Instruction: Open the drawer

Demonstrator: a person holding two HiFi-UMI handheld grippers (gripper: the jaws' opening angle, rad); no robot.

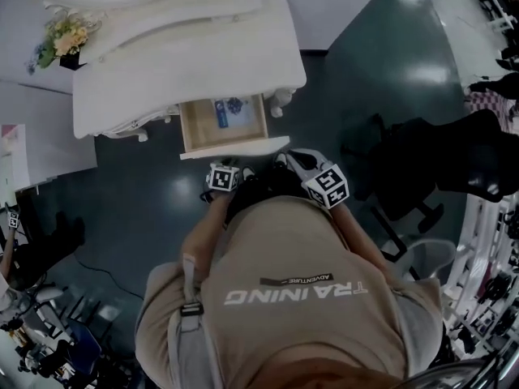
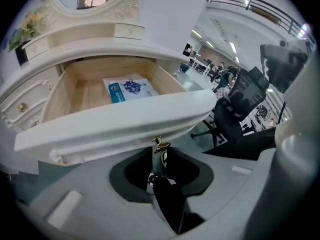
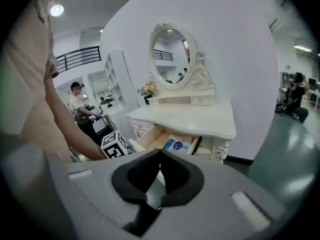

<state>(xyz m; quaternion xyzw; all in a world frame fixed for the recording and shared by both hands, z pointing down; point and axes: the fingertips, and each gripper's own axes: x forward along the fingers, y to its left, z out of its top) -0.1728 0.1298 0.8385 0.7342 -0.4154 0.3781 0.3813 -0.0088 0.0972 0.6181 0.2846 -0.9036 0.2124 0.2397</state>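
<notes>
Drawer [image 1: 235,147] stands open under white dressing table [image 1: 186,55] on dark floor [image 1: 365,71].

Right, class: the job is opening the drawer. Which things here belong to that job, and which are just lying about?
Job in hand: drawer, brass handle, left gripper.

Lying about: blue-and-white packet inside the drawer, flowers, mirror, office chair.
</notes>
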